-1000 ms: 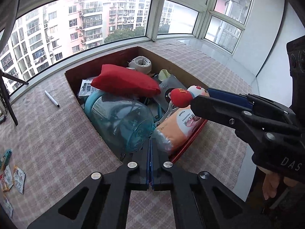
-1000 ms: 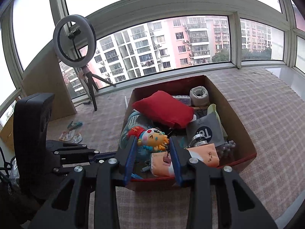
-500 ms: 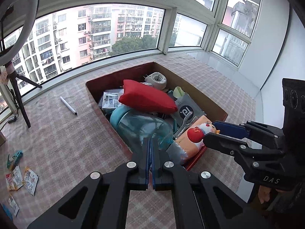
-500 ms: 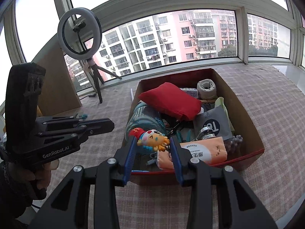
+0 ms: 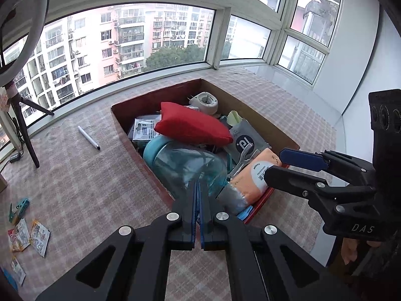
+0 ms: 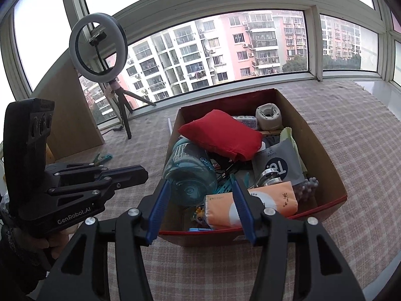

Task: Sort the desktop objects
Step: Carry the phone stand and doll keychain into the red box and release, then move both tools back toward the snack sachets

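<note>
Both grippers level; right gripper spread, apparently empty

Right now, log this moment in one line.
left tool shut, empty | right tool open, empty | doll in box | pen outside

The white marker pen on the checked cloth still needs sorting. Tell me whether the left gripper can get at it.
Probably yes: the white marker pen lies alone on the cloth, though the left gripper is shut.
</note>
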`<state>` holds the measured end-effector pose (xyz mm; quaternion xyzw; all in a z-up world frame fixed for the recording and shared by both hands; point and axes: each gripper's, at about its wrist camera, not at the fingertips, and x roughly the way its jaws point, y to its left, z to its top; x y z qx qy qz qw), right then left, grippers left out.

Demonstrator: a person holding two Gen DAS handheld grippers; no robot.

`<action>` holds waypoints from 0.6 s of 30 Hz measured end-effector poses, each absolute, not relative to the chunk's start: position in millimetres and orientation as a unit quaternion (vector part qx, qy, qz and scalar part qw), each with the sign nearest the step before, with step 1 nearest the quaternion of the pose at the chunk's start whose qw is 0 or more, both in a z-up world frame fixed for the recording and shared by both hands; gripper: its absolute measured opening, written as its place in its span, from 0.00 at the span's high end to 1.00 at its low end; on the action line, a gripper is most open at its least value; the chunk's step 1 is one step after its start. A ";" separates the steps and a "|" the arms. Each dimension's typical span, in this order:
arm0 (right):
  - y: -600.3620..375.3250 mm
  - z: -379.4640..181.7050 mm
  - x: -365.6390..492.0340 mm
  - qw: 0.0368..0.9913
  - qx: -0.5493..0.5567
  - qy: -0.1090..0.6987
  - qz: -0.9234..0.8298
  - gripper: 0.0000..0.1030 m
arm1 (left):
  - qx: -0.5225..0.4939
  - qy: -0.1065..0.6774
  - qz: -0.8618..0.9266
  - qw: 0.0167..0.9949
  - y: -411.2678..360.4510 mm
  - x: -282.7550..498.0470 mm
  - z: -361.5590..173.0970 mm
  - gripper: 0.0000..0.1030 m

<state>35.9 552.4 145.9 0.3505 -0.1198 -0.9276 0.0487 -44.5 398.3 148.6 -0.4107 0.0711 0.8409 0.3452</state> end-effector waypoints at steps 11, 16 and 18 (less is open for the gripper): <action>544.7 159.9 34.5 0.028 0.332 -0.120 -0.935 0.34 | -0.387 0.072 0.854 0.339 390.7 -38.8 163.3 0.49; 535.5 166.0 33.6 0.027 0.325 -0.124 -0.937 0.33 | -0.383 0.070 0.861 0.327 364.6 -36.5 166.3 0.44; 528.4 166.8 32.7 0.029 0.325 -0.126 -0.937 0.33 | -0.382 0.068 0.864 0.321 352.0 -36.0 166.8 0.44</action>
